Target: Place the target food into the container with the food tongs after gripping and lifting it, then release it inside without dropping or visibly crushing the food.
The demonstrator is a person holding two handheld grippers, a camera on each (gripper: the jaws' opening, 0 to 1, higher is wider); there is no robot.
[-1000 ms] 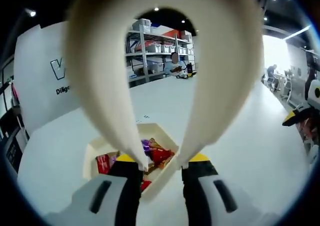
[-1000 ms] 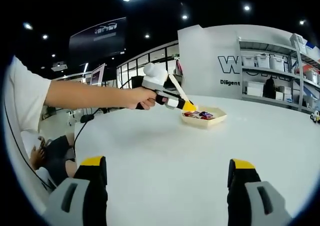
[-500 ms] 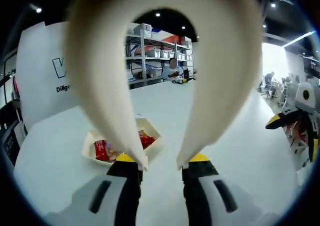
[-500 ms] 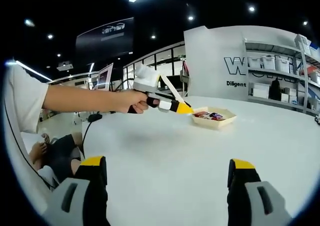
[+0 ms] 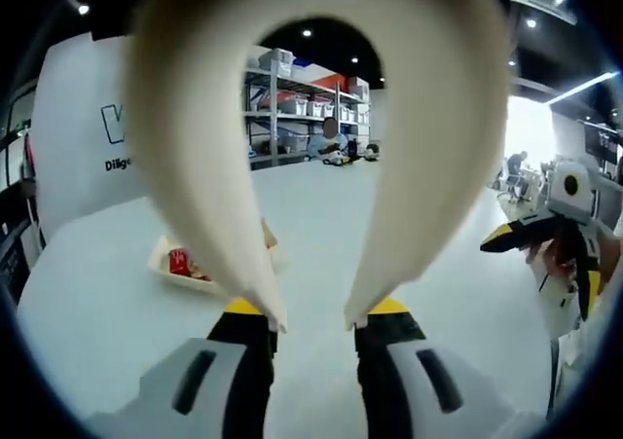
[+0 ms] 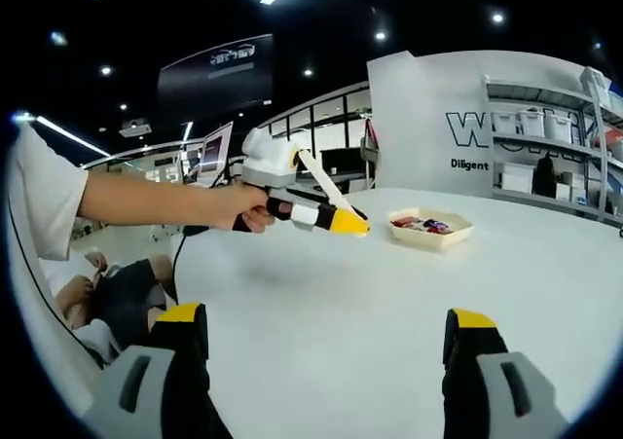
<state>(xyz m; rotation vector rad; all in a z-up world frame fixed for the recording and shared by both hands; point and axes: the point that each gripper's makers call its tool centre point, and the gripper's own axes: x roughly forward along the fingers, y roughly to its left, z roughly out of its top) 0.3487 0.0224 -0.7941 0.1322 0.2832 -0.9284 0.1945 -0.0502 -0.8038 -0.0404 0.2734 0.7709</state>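
1. In the left gripper view, the left hand-held gripper (image 5: 313,322) holds a pair of cream food tongs (image 5: 428,137), its jaws clamped on the two arms near their ends, so the tongs loop up and over the middle of the picture.
2. The tong tips sit close together with a narrow gap between them, and nothing is caught there.
3. The container (image 5: 185,264), a shallow cream tray, rests on the white table (image 5: 88,312) beyond and to the left of the tongs, partly hidden behind the left tong arm.
4. The food (image 5: 180,262), red-wrapped packets, lies inside the container; the individual pieces are too small to tell apart.
5. In the right gripper view, the right hand-held gripper (image 6: 326,347) hangs above the bare table (image 6: 389,303) with its jaws wide apart and nothing between them.
6. The same view shows the person's hand (image 6: 238,208) holding the left hand-held gripper (image 6: 346,223) out over the table, tongs (image 6: 316,178) slanting upward from it.
7. There the container (image 6: 431,231) stands just beyond the left gripper's yellow tips, apart from them, with the food (image 6: 421,225) resting in it.
8. The right hand-held gripper (image 5: 531,237) also appears at the right edge of the left gripper view, well apart from the container.
9. Shelving (image 5: 302,108) with bins stands behind the table.
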